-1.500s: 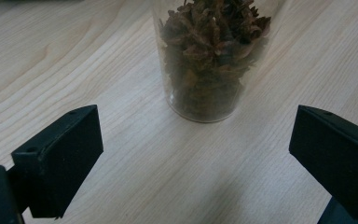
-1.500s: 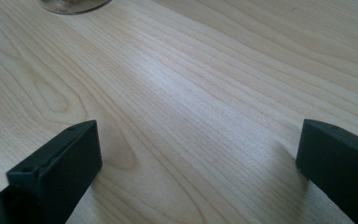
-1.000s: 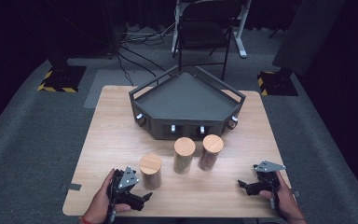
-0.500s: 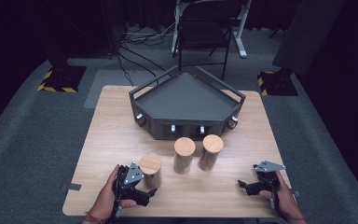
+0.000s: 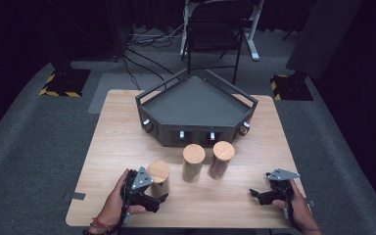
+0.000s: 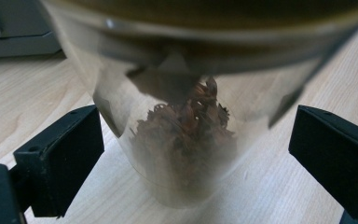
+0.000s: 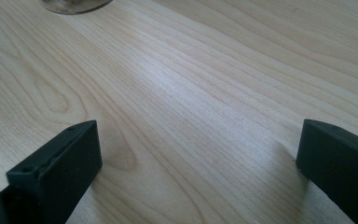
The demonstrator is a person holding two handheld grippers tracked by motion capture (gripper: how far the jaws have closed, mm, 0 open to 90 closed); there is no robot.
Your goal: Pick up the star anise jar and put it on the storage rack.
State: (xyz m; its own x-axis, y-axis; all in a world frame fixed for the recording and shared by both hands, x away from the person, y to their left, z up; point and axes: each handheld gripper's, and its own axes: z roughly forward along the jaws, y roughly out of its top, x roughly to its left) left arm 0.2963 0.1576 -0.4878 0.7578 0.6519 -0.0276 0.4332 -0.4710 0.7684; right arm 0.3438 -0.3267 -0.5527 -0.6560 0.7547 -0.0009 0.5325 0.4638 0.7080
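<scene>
Jar (image 6: 182,135) stands upright, lid up, between wide-open left claw (image 6: 196,158) jaws, ungripped.

bare table (image 5: 235,198) between grippers, three jars (image 5: 194,162) blocking the tray (image 5: 196,105)

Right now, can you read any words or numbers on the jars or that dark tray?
No readable words or numbers.
Jar between the left gripper's open jaws: clear glass, no label.
Other two jars: plain wooden lids.
Tray: small pale marks, too small to read.
</scene>
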